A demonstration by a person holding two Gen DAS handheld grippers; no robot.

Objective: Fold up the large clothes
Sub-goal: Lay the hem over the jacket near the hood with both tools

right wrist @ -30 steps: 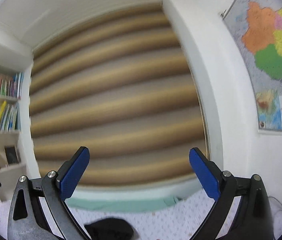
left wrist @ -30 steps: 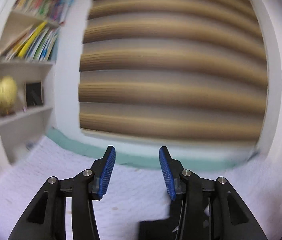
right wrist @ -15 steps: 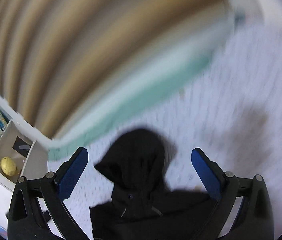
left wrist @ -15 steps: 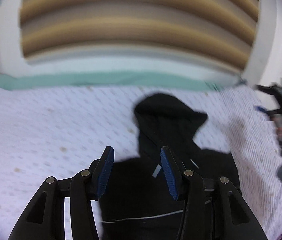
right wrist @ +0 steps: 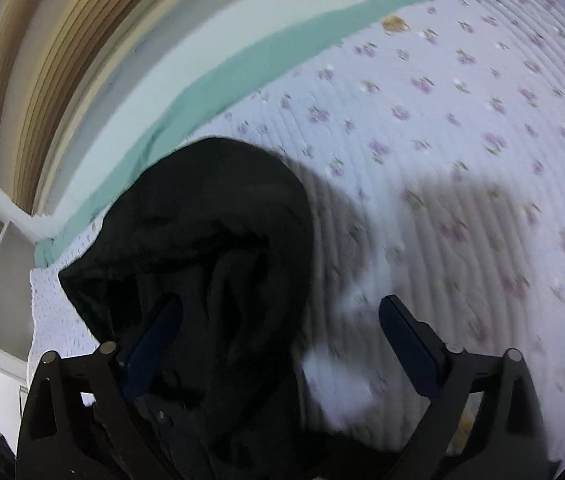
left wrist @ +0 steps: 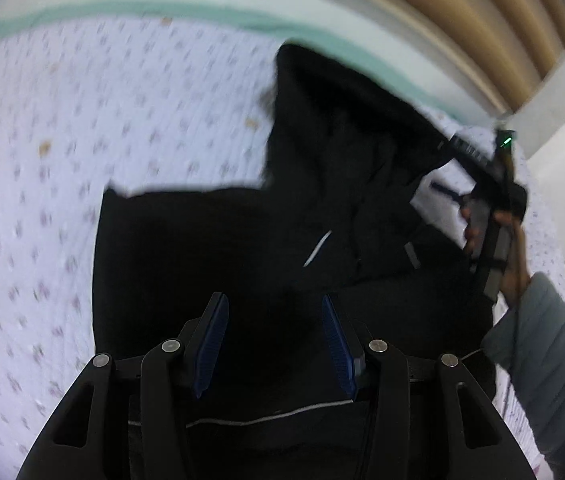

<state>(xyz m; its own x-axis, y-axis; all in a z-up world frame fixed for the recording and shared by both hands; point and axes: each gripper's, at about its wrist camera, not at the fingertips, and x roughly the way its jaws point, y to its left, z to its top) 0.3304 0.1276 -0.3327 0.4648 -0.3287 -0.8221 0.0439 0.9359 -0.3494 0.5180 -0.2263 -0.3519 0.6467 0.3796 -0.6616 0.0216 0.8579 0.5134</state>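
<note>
Hoodie (left wrist: 210, 248), black, spread on floral quilt (left wrist: 62, 120); earlier only striped blind was seen. Left gripper (left wrist: 274, 344) now held above body panel, jaws part-open, nothing gripped. Right gripper (right wrist: 282, 344) now brought over hood, jaws wide, closing, nothing pinched.

Readable text: none that I can make out in either of my wrist views.
black hoodie (left wrist: 210, 248): pale strips and a small grey tab, no lettering I can read.
bedspread (right wrist: 482, 128): flower print only, no words.
right hand-held gripper (left wrist: 448, 196): green light on its body, no legible marking.
</note>
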